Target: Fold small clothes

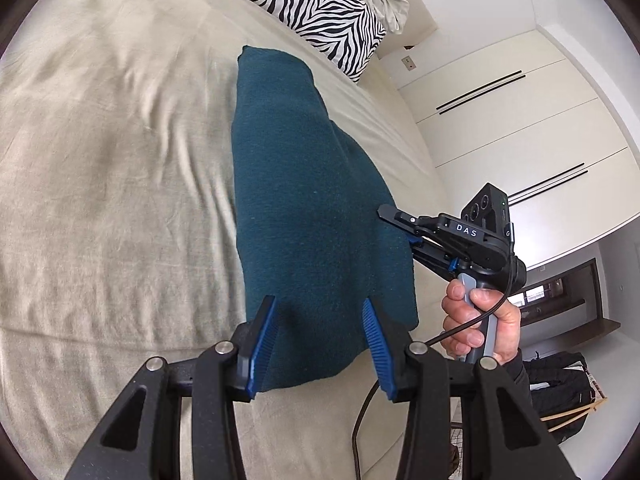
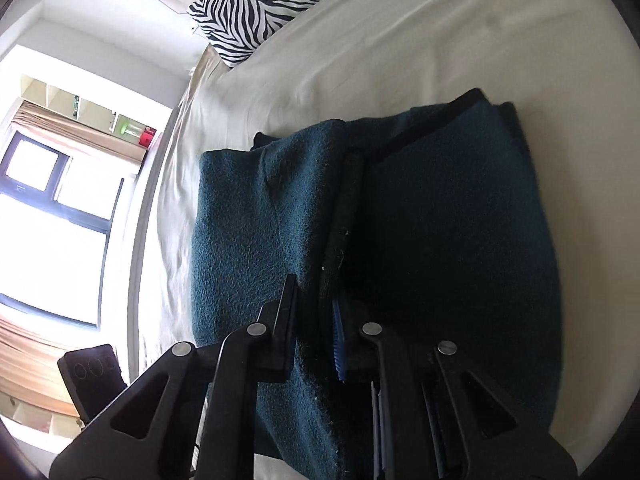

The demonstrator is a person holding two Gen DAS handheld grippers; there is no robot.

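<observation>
the teal fleece garment (image 1: 316, 216) lies partly folded on the beige bed (image 1: 112, 168), the right gripper (image 2: 316, 320) clamped on its raised edge while the left gripper (image 1: 318, 344) hangs spread and empty above the near hem — a one-sided lift may drag the fold askew.

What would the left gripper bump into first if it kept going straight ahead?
Most likely the dark teal fleece garment lying on the beige bedsheet. The open left gripper already points at its near edge, though how high it sits above the cloth is unclear.
</observation>
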